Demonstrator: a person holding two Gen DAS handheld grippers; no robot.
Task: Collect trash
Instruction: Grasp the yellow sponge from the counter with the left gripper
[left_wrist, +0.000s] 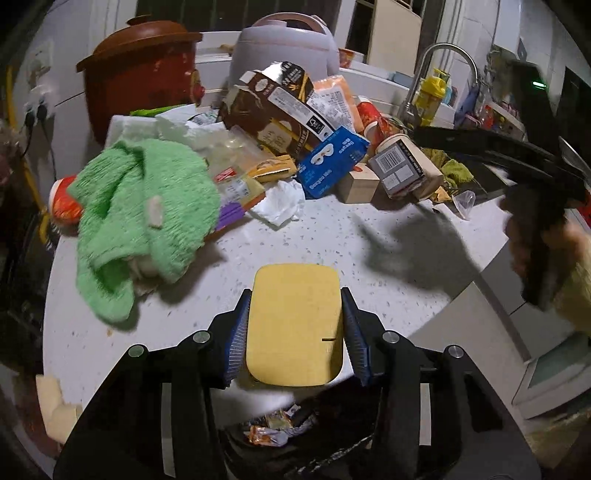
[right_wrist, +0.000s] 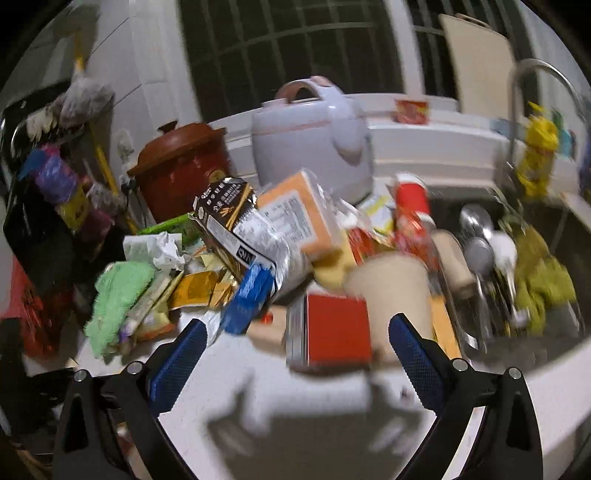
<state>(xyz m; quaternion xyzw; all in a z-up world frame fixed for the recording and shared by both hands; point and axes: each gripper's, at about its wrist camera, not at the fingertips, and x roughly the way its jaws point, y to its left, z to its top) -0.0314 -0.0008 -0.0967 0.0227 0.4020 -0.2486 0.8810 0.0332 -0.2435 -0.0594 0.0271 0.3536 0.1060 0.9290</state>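
Left gripper (left_wrist: 295, 325) pinching yellow card (left_wrist: 294, 325) near counter edge, above bin (left_wrist: 280, 432); drop next. Right gripper (right_wrist: 295, 350) spread, nearing red box (right_wrist: 338, 330).

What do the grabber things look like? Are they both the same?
Yes, they match. The left gripper and the right gripper each have shiny black, angular plastic arms with round silver bolts at the joints. The jaws carry bright blue ribbed pads. In the left view, a pale yellow fuzzy sleeve shows behind the right one.
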